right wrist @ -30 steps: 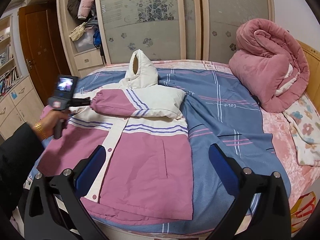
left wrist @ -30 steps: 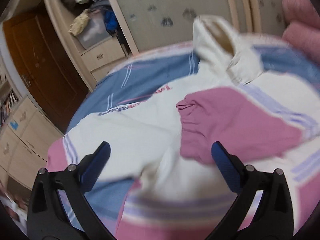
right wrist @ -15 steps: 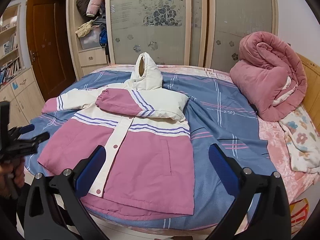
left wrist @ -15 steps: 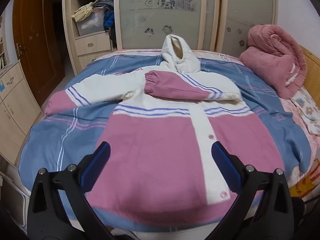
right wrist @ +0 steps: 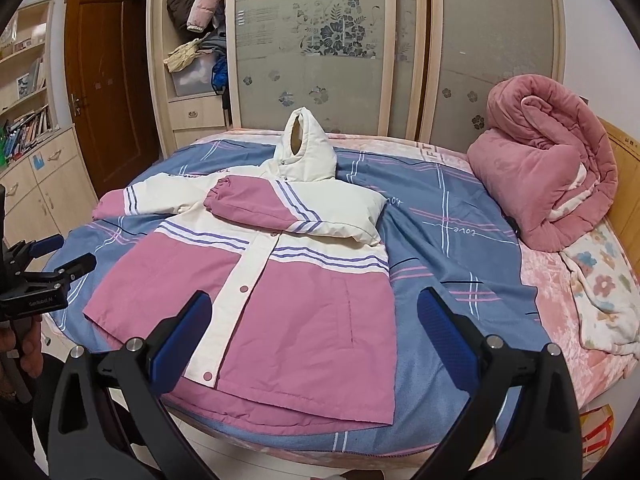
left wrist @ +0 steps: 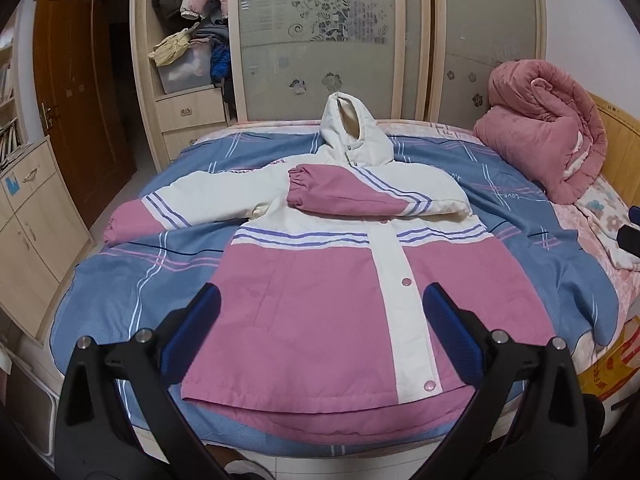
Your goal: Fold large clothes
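Observation:
A pink and white hooded jacket (left wrist: pixel 320 296) lies flat, front up, on the bed; it also shows in the right wrist view (right wrist: pixel 288 288). Its right-hand sleeve (left wrist: pixel 352 196) is folded across the chest. The other sleeve (left wrist: pixel 188 204) stretches out to the left. The hood (left wrist: pixel 352 136) points toward the wardrobe. My left gripper (left wrist: pixel 320 332) is open and empty, held back over the jacket's hem. My right gripper (right wrist: pixel 312 336) is open and empty near the foot of the bed. The left gripper also shows at the left edge of the right wrist view (right wrist: pixel 52 256).
The bed has a blue striped sheet (left wrist: pixel 132 280). A rolled pink quilt (left wrist: pixel 548 140) and a floral blanket (right wrist: pixel 600 292) lie at the right side. A wardrobe (left wrist: pixel 332 40) with sliding doors stands behind, a wooden door (left wrist: pixel 76 112) and low cabinets (left wrist: pixel 28 224) at left.
My left gripper has pulled back from close over the folded sleeve to the foot of the bed, open and empty. The right gripper has shifted slightly and stays open.

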The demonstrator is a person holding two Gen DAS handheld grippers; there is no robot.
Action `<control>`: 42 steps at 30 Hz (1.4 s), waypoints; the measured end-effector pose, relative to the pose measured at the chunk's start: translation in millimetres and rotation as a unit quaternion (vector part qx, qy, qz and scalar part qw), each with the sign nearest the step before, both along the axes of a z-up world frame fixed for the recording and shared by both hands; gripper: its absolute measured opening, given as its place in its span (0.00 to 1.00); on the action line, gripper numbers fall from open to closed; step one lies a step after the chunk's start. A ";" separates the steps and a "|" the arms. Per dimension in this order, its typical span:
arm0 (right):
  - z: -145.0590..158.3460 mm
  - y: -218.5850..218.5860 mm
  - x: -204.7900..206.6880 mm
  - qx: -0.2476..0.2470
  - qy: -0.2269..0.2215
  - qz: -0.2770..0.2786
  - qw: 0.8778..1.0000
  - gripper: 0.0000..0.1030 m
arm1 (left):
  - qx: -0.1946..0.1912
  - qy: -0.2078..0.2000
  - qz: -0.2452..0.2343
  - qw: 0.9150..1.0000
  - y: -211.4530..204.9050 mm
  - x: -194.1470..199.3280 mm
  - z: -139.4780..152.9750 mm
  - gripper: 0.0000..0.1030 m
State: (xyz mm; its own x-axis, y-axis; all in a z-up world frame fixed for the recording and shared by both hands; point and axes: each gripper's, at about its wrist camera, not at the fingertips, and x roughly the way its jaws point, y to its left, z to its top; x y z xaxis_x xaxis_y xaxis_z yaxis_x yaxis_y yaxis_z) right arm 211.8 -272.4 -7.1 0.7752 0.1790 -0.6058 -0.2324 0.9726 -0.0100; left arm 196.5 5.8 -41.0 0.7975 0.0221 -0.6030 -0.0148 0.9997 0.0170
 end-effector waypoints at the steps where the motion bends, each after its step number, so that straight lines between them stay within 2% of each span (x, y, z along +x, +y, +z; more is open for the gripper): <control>1: 0.4 0.2 -1.1 0.001 -0.001 0.001 1.000 0.99 | 0.000 -0.001 -0.001 1.000 -0.3 -0.2 1.5 0.98; 25: -0.1 0.2 -5.3 0.000 0.000 -0.001 1.000 0.99 | 0.021 -0.024 -0.008 0.999 -8.9 3.3 18.4 0.98; 42: -4.8 7.6 3.0 -0.005 0.008 0.001 1.000 0.99 | 0.000 -0.002 -0.006 1.000 0.4 19.2 4.3 0.98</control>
